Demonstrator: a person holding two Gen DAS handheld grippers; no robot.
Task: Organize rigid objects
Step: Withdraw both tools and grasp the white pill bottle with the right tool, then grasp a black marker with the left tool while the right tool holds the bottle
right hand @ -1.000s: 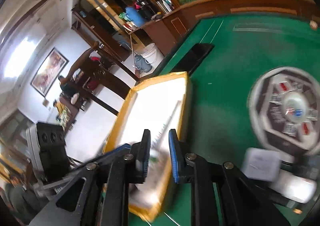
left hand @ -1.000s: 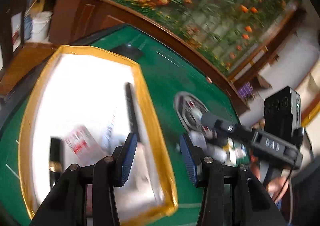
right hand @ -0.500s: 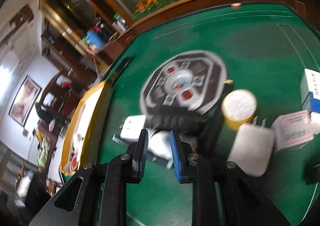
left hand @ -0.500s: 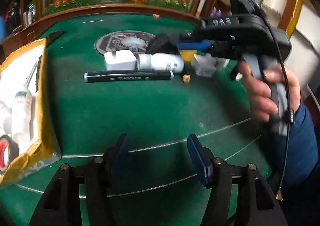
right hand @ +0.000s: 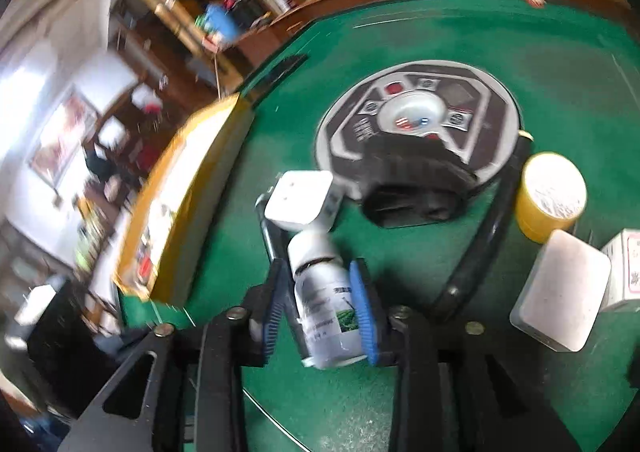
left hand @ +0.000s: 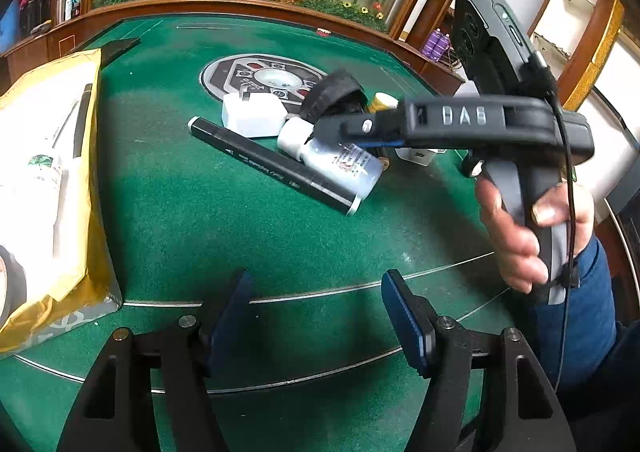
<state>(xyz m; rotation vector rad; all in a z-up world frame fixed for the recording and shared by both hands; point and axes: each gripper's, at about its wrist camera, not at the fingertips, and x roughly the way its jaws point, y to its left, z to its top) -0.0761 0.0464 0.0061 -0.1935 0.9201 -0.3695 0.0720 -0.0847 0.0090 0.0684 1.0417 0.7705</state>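
Observation:
A white bottle (right hand: 322,292) lies on the green table between my right gripper's (right hand: 318,312) blue pads; the jaws stand around it, a small gap showing on the left side. It also shows in the left wrist view (left hand: 336,157), beside a black marker (left hand: 276,167) and a white charger (left hand: 252,113). My left gripper (left hand: 316,312) is open and empty, low over bare felt near the front. A yellow-rimmed tray (left hand: 94,187) with stored items lies at the left.
A black strap object (right hand: 416,187), a yellow jar (right hand: 550,195), a white block (right hand: 560,304) and a small box (right hand: 624,272) lie to the right of the bottle. A round centre panel (left hand: 264,77) sits behind. The wooden table rim (left hand: 240,5) curves at the back.
Both grippers swung from the tray toward the cluster of objects. My right gripper opened and moved around the white bottle. My left gripper stayed open.

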